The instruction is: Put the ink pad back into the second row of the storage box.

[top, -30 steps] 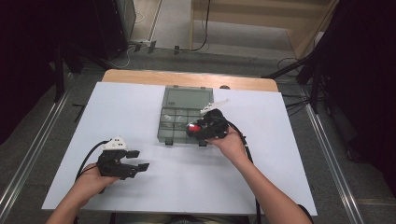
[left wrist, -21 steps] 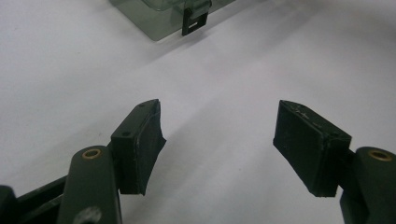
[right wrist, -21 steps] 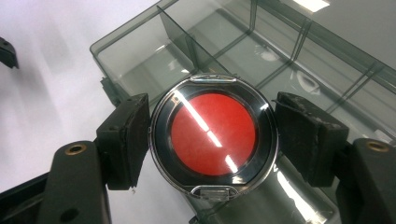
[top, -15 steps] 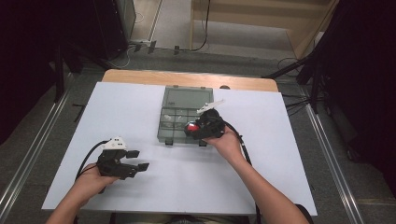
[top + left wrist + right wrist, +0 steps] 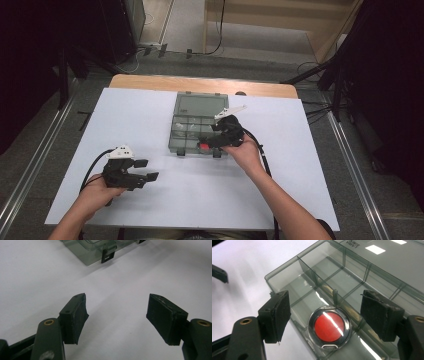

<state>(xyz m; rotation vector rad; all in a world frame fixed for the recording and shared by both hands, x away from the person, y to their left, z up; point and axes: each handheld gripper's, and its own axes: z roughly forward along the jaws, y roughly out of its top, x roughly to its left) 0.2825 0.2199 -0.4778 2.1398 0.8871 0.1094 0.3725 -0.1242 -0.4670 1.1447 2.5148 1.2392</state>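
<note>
A smoky clear organizer box (image 5: 192,131) lies open at the table's middle, its lid (image 5: 200,105) flat behind it. In a front compartment of the box (image 5: 294,285) rests a round red disc with a silver rim (image 5: 329,327), seen from above as a red spot (image 5: 204,146). My right gripper (image 5: 324,302) hovers open over that compartment, one jaw to each side of the disc and not touching it; it sits at the box's front right corner (image 5: 209,142). My left gripper (image 5: 149,169) rests open on the white table at the near left, holding nothing (image 5: 116,312).
The white table top (image 5: 300,175) has bare room on both sides of the box. A black latch (image 5: 107,256) hangs from the box's front wall (image 5: 87,252). Cables trail from both grippers toward the person. The left gripper's jaw tip (image 5: 219,272) shows far off.
The right gripper and the red disc have shifted slightly toward the box's near edge. The left gripper has stayed put.
</note>
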